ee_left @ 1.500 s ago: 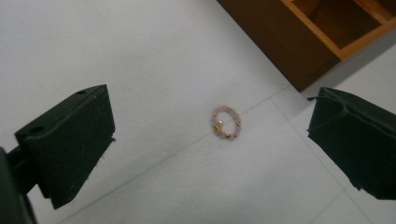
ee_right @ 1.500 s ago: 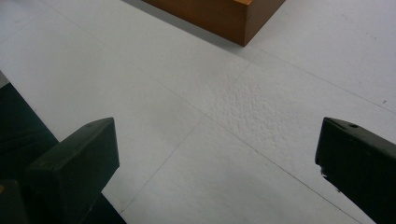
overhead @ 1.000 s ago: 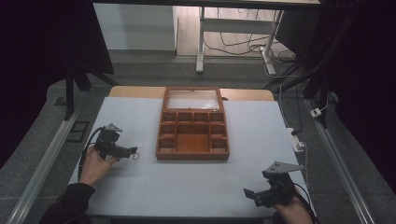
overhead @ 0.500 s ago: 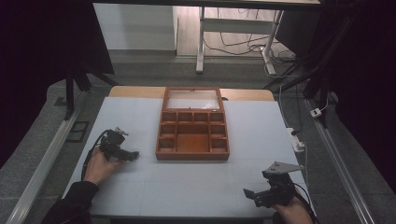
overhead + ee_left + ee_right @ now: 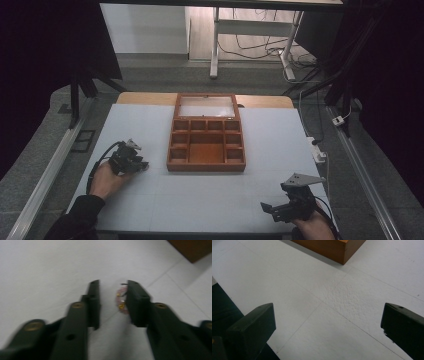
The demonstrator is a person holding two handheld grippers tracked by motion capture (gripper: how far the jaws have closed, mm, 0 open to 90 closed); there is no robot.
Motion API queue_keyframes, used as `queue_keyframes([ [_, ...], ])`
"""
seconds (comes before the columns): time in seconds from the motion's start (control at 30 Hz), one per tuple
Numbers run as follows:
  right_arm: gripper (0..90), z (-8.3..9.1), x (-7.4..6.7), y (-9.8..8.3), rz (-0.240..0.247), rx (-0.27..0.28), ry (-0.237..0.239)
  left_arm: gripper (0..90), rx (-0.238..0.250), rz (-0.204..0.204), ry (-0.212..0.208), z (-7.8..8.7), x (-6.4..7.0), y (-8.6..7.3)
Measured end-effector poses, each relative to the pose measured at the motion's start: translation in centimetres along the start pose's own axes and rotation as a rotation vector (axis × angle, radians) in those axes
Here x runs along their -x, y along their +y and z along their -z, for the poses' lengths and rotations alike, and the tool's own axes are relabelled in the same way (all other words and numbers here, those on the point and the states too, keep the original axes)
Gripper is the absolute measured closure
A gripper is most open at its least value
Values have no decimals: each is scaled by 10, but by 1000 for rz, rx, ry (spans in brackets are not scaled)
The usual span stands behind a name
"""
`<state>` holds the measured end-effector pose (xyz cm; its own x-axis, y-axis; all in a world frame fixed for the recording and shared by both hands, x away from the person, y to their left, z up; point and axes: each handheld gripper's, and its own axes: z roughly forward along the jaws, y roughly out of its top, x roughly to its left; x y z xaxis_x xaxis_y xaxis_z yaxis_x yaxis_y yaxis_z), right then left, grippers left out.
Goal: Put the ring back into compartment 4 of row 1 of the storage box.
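A small pink beaded loop with gold bits [image 5: 120, 301] lies on the white table between the jaws of my left gripper [image 5: 111, 283], touching the inner face of the right-hand jaw. The jaws have just been closing; a gap still shows between the loop and the other jaw. In the high view my left gripper [image 5: 141, 165] rests low on the table, left of the open wooden compartment box [image 5: 206, 166]. My right gripper [image 5: 266, 207] sits near the front right edge, jaws wide open over bare table [image 5: 327, 308].
The wooden box has several small compartments and a glass-panelled lid [image 5: 206, 106] lying open at the back. A corner of the box [image 5: 332, 248] lies ahead of the right gripper. A white power strip [image 5: 318, 151] sits at the table's right edge.
The left hand has slid slightly toward the table's front and lowered over the small loop, and its jaws have narrowed around it. The right hand has stayed put.
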<state>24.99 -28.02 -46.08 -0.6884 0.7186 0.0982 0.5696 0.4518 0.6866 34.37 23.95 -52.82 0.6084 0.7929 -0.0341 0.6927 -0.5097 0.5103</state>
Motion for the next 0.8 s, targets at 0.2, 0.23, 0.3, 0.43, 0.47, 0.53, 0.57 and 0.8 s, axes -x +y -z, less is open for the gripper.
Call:
queue_keyframes([
  [0.2, 0, 0, 0, 0, 2, -2, -4, 864, 0, 21, -22, 0, 2, 0],
  [0.23, 0, 0, 0, 0, 3, -2, -3, 865, -1, 23, -25, 0, 1, 0],
  [0.3, 0, 0, 0, 0, 3, -2, -3, 865, -1, 35, -28, 0, 1, 1],
  [0.43, 0, 0, 0, 0, 2, -3, -2, 866, -1, 70, -49, 0, -2, 1],
  [0.47, 0, 0, 0, 0, 2, -2, -2, 866, -2, 77, -53, 0, -3, 1],
  [0.53, 0, 0, 0, 0, 2, -2, -2, 866, 1, 91, -59, 1, -3, 2],
  [0.57, 0, 0, 0, 0, 3, -2, -2, 866, 4, 94, -61, 2, -4, 2],
  [0.8, 0, 0, 0, 0, 4, -1, -1, 866, 54, 104, -63, 13, -6, 3],
])
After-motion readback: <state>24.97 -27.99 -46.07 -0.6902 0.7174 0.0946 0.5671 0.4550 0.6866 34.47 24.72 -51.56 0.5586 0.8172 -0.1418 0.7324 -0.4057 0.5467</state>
